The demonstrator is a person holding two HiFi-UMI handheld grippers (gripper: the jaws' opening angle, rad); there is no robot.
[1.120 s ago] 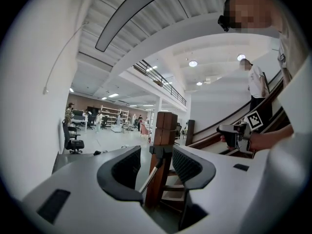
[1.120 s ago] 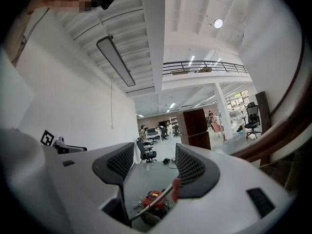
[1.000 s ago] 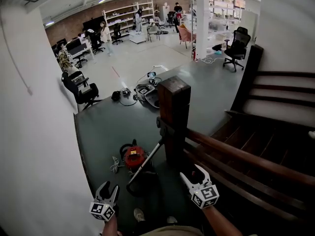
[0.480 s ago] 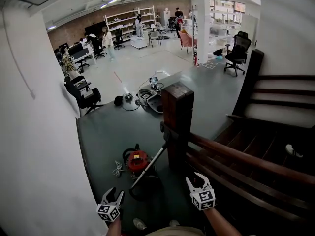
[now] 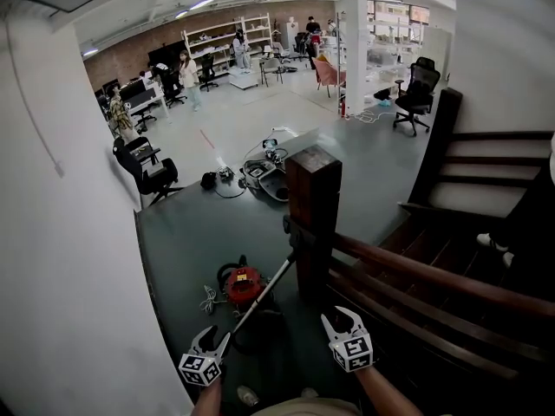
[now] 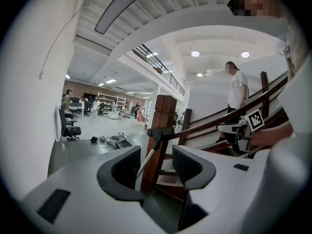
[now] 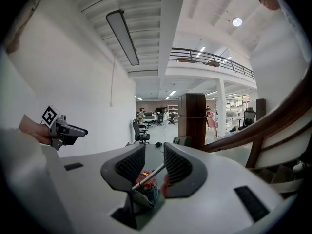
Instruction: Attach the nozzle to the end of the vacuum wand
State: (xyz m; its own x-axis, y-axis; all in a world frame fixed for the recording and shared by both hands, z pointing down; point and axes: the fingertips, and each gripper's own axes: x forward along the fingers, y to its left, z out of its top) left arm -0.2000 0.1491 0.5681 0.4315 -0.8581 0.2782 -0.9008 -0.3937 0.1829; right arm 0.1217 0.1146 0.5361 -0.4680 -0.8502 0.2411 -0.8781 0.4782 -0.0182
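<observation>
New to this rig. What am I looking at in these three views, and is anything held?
There is no robot: a person carries a two-jaw gripper in each hand. The head view comes from a camera on their head, looking down at the left gripper and right gripper. The other two views come from cameras riding on each gripper, looking along its jaws. On the grey floor sits a red vacuum cleaner, its wand leaning against a wooden stair post. Nothing is held: the left jaws stand apart and the right are shut on nothing. I cannot pick out the nozzle.
</observation>
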